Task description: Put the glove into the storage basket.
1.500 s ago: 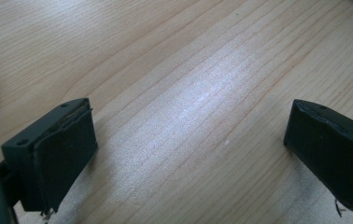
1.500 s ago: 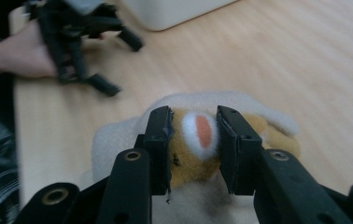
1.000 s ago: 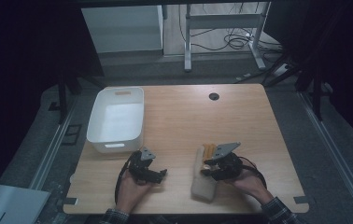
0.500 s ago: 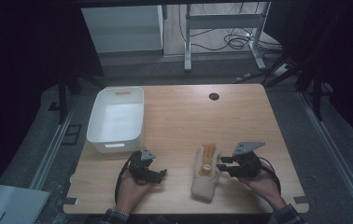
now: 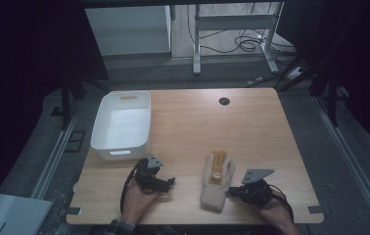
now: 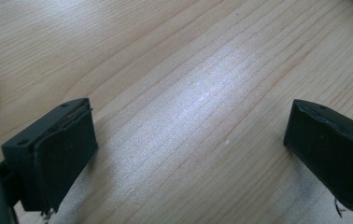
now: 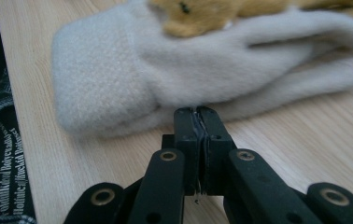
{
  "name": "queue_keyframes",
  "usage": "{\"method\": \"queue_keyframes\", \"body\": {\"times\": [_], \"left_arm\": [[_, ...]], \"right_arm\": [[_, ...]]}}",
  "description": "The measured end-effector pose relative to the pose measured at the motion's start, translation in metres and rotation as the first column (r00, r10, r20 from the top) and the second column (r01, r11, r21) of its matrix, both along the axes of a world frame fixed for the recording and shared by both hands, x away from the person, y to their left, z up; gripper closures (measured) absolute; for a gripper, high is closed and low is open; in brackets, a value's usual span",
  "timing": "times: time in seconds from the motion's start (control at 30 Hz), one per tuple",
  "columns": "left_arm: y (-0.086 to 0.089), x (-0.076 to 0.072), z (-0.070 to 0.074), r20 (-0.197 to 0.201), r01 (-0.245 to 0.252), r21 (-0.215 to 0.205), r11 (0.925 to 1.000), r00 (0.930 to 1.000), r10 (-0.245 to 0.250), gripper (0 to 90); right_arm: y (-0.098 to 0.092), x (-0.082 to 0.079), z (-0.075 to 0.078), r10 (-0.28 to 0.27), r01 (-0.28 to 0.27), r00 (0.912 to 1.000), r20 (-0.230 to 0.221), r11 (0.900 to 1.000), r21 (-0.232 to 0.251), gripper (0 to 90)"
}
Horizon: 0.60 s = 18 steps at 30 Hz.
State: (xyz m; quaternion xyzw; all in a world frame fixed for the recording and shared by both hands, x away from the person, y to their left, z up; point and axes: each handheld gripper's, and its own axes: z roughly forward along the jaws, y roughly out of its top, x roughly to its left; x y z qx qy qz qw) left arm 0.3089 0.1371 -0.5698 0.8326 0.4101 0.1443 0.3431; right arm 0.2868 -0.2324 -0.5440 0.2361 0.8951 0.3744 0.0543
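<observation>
cream fleece mitten with a tan plush animal on top.

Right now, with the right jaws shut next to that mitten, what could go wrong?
1. The right gripper is shut, its tips at the mitten edge with no fabric between them; lifting would likely leave the mitten behind.
2. Pushing in shut could slide the mitten across the table and roll the plush toy off it.
</observation>
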Motion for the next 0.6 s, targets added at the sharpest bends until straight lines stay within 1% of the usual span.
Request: {"method": "queue_keyframes", "body": {"times": [0.1, 0.27, 0.3, 0.43, 0.53, 0.57, 0.6], "left_arm": [[0.0, 0.0, 0.0, 0.0, -0.001, -0.001, 1.0, 1.0, 0.001, 2.2], [0.0, 0.0, 0.0, 0.0, -0.001, -0.001, 1.0, 1.0, 0.001, 2.2], [0.0, 0.0, 0.0, 0.0, -0.001, -0.001, 1.0, 1.0, 0.001, 2.2], [0.0, 0.0, 0.0, 0.0, -0.001, -0.001, 1.0, 1.0, 0.001, 2.3], [0.0, 0.0, 0.0, 0.0, -0.001, 0.0, 1.0, 1.0, 0.001, 2.3], [0.0, 0.0, 0.0, 0.0, 0.0, 0.0, 1.0, 1.0, 0.0, 2.3], [0.0, 0.0, 0.0, 0.0, 0.0, 0.0, 1.0, 1.0, 0.0, 2.3]], "right_arm": [[0.009, 0.002, -0.003, 0.004, -0.004, 1.0, 0.001, 1.0, 0.0, 86.2], [0.016, 0.006, -0.004, -0.003, 0.003, 0.9999, 0.013, 1.0, 0.004, 85.3], [0.02, 0.008, -0.004, -0.003, 0.003, 0.9999, 0.014, 1.0, 0.008, 85.2], [0.026, 0.011, -0.005, -0.005, 0.005, 0.9998, 0.021, 1.0, 0.004, 85.0], [0.033, 0.015, -0.005, -0.002, 0.002, 0.9997, 0.025, 1.0, 0.005, 84.9], [0.039, 0.017, -0.005, 0.004, -0.004, 0.9996, 0.029, 1.0, 0.003, 84.8], [0.039, 0.017, -0.005, 0.004, -0.004, 0.9996, 0.029, 1.0, 0.003, 84.8]]}}
